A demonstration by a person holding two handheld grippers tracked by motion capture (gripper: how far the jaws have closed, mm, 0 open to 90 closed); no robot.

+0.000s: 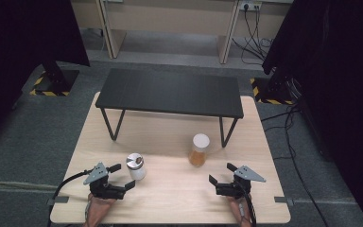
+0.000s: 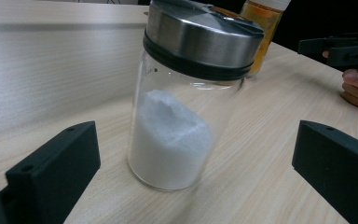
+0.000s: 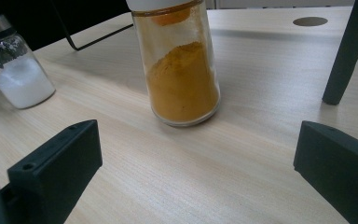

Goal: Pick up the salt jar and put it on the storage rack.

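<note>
Glass is what both grippers face here, so smooth, hard and breakable walls decide how to take hold. On the left of the pale wooden counter (image 1: 170,189), the left gripper (image 1: 123,176) has its jaws spread wide, with nothing between them but air, and the salt jar (image 2: 172,130) stands upright just ahead of them, apart from both jaws. It has a clear round body, a brushed metal lid (image 2: 203,35) with a black ring under it, and white powder filling roughly the lower half. It looks fairly light but bottom-weighted; the round glass would likely slip under a weak pinch and tip if caught high. The safest hold, I judge, is across the middle of the body, below the lid, with both jaws square to the wall.

Further right stands the spice jar (image 3: 179,70), also upright, with orange-yellow powder and a white cap (image 1: 201,140), near the leg of the low black shelf (image 1: 170,92). The right gripper (image 1: 221,174) is likewise wide open and holds nothing, the jar well ahead of its jaws. The same mid-body grip suits it, with moderate squeeze, since glass gives no warning before it cracks.
</note>
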